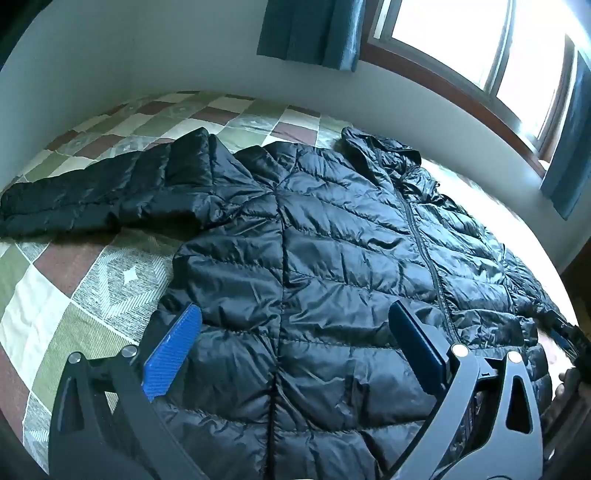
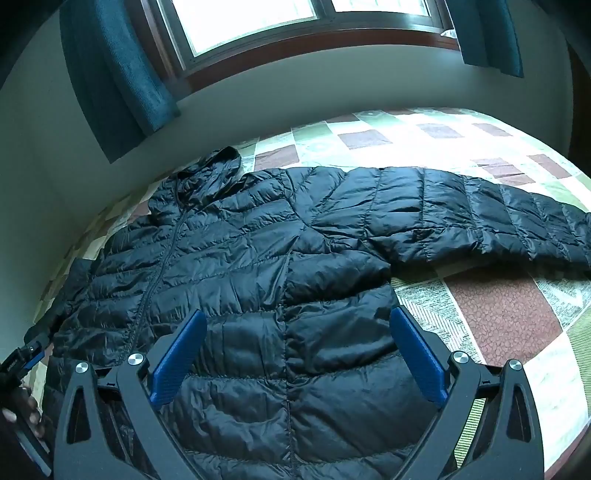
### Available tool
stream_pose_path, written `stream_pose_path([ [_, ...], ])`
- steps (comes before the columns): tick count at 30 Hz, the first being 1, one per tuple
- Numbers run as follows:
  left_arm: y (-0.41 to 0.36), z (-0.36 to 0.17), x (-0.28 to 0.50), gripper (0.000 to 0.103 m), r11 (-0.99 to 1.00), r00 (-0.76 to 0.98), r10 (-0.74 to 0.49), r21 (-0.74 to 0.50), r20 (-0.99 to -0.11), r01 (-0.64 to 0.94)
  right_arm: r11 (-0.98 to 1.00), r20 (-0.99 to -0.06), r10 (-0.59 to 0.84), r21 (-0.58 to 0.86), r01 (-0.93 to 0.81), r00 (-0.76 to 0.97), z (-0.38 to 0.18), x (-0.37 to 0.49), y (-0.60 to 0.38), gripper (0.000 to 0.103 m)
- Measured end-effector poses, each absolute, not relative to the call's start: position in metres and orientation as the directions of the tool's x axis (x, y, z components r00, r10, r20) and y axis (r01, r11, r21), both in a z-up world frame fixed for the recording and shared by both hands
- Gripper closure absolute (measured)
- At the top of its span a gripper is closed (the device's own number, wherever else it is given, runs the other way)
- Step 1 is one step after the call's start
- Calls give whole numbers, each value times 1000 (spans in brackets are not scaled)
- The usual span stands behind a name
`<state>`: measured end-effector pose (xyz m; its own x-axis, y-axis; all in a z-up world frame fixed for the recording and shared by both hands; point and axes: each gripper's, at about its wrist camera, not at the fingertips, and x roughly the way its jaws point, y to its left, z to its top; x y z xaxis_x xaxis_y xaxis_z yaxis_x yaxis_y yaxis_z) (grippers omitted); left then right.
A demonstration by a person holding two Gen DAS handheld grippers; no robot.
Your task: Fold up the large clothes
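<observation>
1. black quilted puffer jacket (image 1: 332, 240), lying flat and spread out, front side up, on a bed; its closed zip (image 1: 424, 251) runs down the middle of the body.
2. hood (image 2: 210, 173) of the jacket, crumpled at the far end, close to the wall below the window.
3. one sleeve (image 1: 92, 195), stretched out sideways to the left in the left wrist view; the other sleeve (image 2: 480, 221), stretched out to the right in the right wrist view. both rest on the bedcover.
4. patchwork bedcover (image 1: 92, 280) in cream, green and brown squares, bare on either side of the jacket body.
5. left gripper (image 1: 295, 332), above the lower part of the jacket and tilted downward; jaws spread wide, blue pads well apart, nothing held between them. whether the tips touch the fabric cannot be told.
6. right gripper (image 2: 299, 336), likewise above the lower part of the jacket and tilted downward; jaws spread wide and empty, with the jacket's side seam visible between the pads.
7. person's hand (image 2: 26, 410), at the lower left edge of the right wrist view, gripping the other tool; only partly in view.
8. window (image 2: 251, 22) with a brown wooden frame, bright with daylight, and teal curtains (image 2: 114, 81) hanging at each side.
</observation>
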<state>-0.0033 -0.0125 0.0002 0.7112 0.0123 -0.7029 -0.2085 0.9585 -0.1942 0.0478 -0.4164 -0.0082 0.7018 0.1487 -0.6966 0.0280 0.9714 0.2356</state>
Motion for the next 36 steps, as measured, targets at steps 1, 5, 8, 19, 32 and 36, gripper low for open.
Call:
stream_pose_path([
  [1,-13,0,-3,2,959,712,13,-193,-702,-208,971,-697,150,238,28,701,-8,48,-417,5],
  [5,-16,1,-5,2,960,717,14,-190,-697,-204,971,-697,149,238,30,701,-7,45,-417,5],
  [8,-16,1,-5,2,960,716,14,-190,-698,-204,971,-698,149,238,31,700,-7,45,-416,5],
  [19,-19,1,-7,2,961,719,18,-185,-695,-203,969,-701,153,246,35,697,-9,44,-416,5],
  [32,-19,2,-6,2,962,719,17,-184,-695,-201,967,-701,158,253,35,695,-10,46,-419,5],
  [36,-19,2,-6,2,962,720,17,-185,-694,-201,967,-701,159,253,34,695,-11,45,-416,5],
])
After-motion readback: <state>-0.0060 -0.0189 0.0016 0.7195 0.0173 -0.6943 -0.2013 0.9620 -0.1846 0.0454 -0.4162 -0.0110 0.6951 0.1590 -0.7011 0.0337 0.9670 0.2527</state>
